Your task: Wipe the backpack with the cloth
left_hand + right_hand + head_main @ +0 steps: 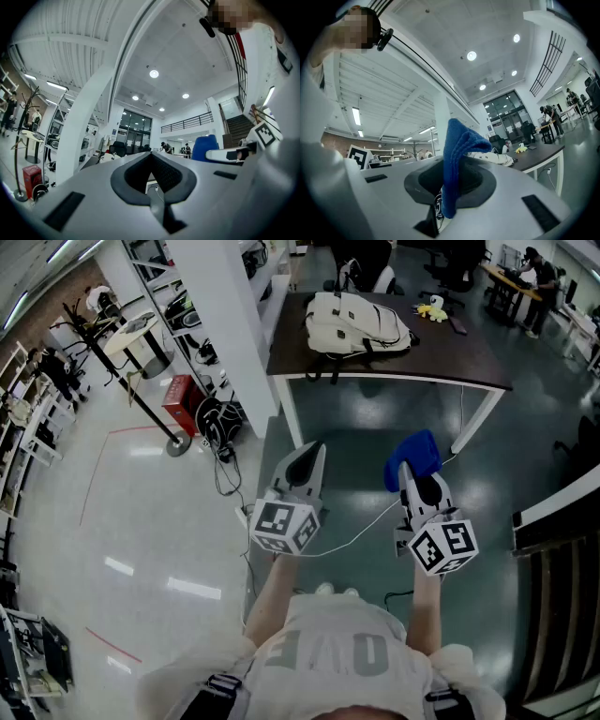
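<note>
Table point(469, 362), dark-topped on white legs, stands well ahead of the person and carries a cream, soft-sided backpack point(356, 324) lying flat, its dark straps hanging over the near edge. Nearer, the right gripper point(409, 476) is clamped on a folded, blue, knitted cloth point(414, 454), while the left gripper point(312, 454) has its jaws pressed together on nothing.

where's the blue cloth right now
The blue cloth is pinched in the right gripper, centre right in the head view, over the floor short of the dark table where the white backpack lies.
</note>
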{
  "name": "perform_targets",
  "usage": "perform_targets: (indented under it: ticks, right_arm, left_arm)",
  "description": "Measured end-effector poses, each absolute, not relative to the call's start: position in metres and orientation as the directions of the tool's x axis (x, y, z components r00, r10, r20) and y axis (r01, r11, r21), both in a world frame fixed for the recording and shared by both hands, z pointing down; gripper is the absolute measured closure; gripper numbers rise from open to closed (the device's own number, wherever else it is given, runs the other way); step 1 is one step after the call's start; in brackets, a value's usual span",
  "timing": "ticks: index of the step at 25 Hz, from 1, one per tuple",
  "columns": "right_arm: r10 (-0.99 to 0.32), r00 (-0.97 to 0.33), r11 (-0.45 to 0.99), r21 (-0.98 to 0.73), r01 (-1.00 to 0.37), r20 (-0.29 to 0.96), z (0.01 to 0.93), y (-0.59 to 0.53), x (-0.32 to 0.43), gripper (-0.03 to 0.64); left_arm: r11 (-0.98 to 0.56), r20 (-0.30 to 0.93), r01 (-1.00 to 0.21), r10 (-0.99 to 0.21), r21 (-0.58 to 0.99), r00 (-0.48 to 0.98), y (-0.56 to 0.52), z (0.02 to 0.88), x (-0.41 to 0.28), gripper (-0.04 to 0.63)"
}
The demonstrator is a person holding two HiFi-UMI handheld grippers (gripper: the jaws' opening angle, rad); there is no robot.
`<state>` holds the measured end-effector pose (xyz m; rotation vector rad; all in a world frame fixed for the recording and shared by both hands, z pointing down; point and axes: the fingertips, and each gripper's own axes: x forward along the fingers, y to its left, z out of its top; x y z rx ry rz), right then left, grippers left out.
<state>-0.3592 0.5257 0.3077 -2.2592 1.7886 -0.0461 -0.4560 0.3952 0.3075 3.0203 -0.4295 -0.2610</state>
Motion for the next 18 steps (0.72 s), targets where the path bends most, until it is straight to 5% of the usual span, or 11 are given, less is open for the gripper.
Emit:
perform_targets:
  ticks: [18]
  right_arm:
    - [-0.961,0.241,-0.216,-0.176,-0.96,-0.137,0.311,0.538,-0.322,0.575]
  left_arm:
    - [-0.959,-0.167,-0.266,-0.28,0.102,0.945,0.401,0.307,-0.427,0.592]
